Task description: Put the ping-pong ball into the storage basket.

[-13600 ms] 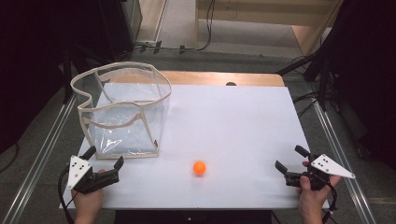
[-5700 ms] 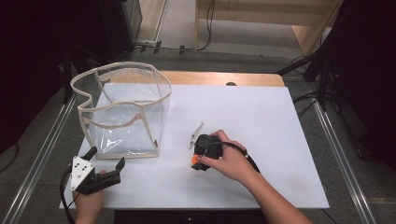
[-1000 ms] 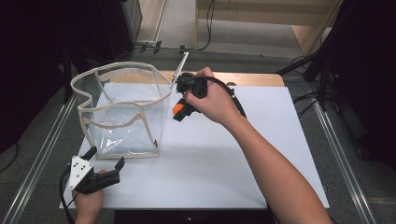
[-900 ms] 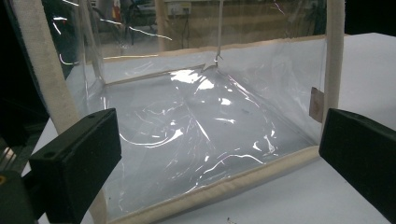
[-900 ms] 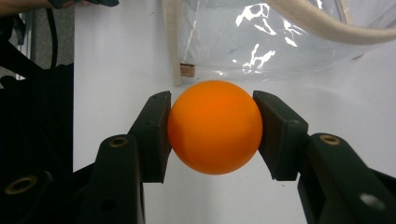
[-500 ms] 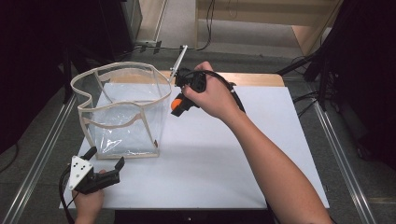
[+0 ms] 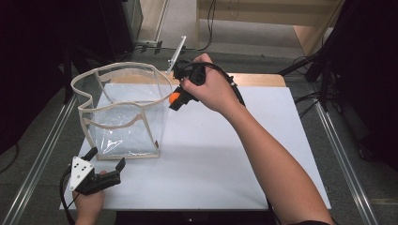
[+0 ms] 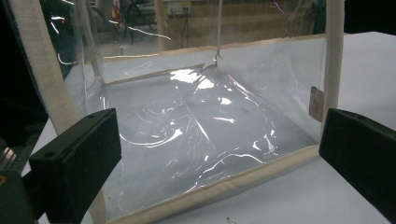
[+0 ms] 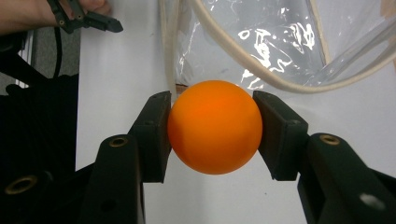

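The bag [image 7: 123, 112] stands on the table's [image 7: 225, 159] left half; the ball [image 7: 174, 97] hangs seemingly just beside its right rim.

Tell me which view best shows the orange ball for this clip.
The right gripper view: the orange ball sits large and centred, pinched between the right tool's two jaws. The high view shows it as a small orange spot beside the clear bag's rim.
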`<state>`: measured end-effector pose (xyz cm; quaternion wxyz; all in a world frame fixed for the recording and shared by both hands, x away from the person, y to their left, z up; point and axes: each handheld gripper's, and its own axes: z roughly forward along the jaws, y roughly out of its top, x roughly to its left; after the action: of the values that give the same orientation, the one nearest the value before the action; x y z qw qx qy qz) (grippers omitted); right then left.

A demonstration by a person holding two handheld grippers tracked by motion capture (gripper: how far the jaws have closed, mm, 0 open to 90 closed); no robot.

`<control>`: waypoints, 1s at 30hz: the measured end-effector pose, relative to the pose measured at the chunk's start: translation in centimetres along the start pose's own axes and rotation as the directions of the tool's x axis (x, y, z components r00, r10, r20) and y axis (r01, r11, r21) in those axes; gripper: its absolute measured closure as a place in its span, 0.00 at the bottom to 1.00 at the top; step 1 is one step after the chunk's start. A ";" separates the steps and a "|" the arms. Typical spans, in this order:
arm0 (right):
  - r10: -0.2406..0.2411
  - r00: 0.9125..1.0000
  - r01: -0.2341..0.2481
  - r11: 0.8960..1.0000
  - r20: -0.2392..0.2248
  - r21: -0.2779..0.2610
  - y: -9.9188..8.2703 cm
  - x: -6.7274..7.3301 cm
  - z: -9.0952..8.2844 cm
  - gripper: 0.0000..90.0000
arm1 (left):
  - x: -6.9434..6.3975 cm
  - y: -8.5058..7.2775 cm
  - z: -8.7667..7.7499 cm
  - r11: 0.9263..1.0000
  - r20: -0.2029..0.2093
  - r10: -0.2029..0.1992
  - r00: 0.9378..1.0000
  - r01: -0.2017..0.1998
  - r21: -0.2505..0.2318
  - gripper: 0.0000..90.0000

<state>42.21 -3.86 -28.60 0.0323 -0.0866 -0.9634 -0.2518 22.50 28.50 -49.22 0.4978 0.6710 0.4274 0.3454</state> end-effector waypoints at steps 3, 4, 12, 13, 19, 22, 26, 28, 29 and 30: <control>-0.003 1.000 0.003 1.000 0.002 0.000 0.4 0.0 -0.2 0.53 | 0.0 0.0 0.0 1.000 0.000 -0.001 1.000 0.001 0.001 0.00; -0.007 1.000 0.007 1.000 0.000 0.000 0.5 -0.1 -0.2 0.53 | 0.0 0.0 0.0 1.000 0.000 -0.001 1.000 0.001 0.001 0.00; -0.013 1.000 0.013 1.000 0.010 -0.005 1.5 0.0 -0.9 0.53 | 0.0 0.0 0.0 1.000 0.003 -0.003 1.000 0.003 0.000 0.00; -0.013 1.000 0.013 1.000 0.010 -0.005 1.5 0.0 -0.9 0.53 | 0.0 0.0 0.0 1.000 0.003 -0.003 1.000 0.003 0.000 0.00; -0.016 1.000 0.017 1.000 0.015 -0.004 2.3 -0.2 -1.0 0.53 | 0.1 0.0 0.0 1.000 0.003 -0.002 1.000 0.002 0.002 0.00; -0.014 1.000 0.014 1.000 0.014 -0.006 2.6 -0.4 -1.0 0.53 | 0.1 0.0 0.0 1.000 0.004 -0.001 1.000 0.001 0.001 0.00; -0.016 1.000 0.016 1.000 0.014 -0.003 3.0 -0.5 -1.0 0.53 | 0.1 0.0 0.0 1.000 0.004 -0.002 1.000 0.002 0.001 0.00; -0.012 1.000 0.012 1.000 0.011 0.001 3.1 -0.5 -1.0 0.53 | 0.1 0.0 0.0 1.000 0.003 -0.004 1.000 0.004 0.001 0.00; -0.018 1.000 0.018 1.000 0.013 0.000 3.2 -0.5 -1.0 0.53 | 0.1 0.0 0.0 1.000 0.003 -0.004 1.000 0.004 0.001 0.00; -0.015 1.000 0.015 1.000 0.013 0.003 3.5 -0.5 -1.0 0.53 | 0.1 0.0 0.0 1.000 0.003 -0.004 1.000 0.004 0.001 0.00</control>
<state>43.34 -1.48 -26.10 0.0241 -0.0810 -0.9645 -0.2502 22.51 28.61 -49.19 0.4987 0.6711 0.4281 0.3432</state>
